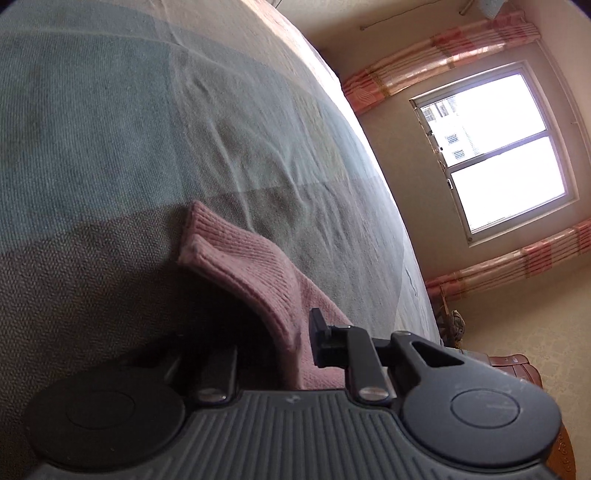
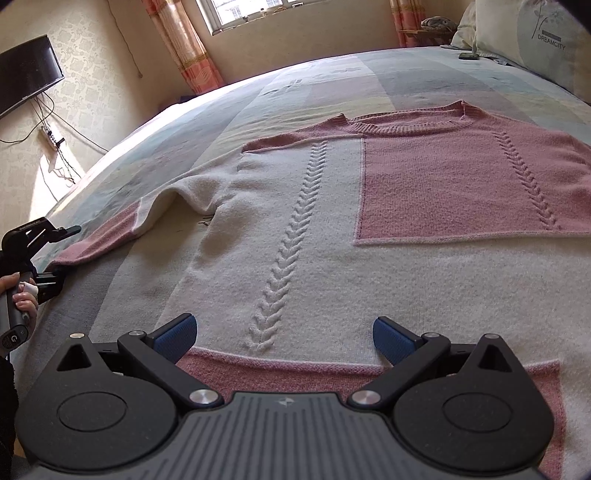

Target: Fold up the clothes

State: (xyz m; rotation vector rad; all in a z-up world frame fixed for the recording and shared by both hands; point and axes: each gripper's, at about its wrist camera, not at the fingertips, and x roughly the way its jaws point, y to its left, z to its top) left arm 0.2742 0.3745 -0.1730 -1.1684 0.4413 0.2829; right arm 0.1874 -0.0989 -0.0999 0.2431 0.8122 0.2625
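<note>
Left claw [image 1: 295, 354] clamped, right claw [image 2: 284, 334] agape

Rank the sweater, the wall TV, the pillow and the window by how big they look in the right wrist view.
1. Sweater, by far the largest.
2. Pillow, cut off by the frame edge.
3. and 4. TV and window look about alike; both are cropped and far off, so I would not rank them.
</note>
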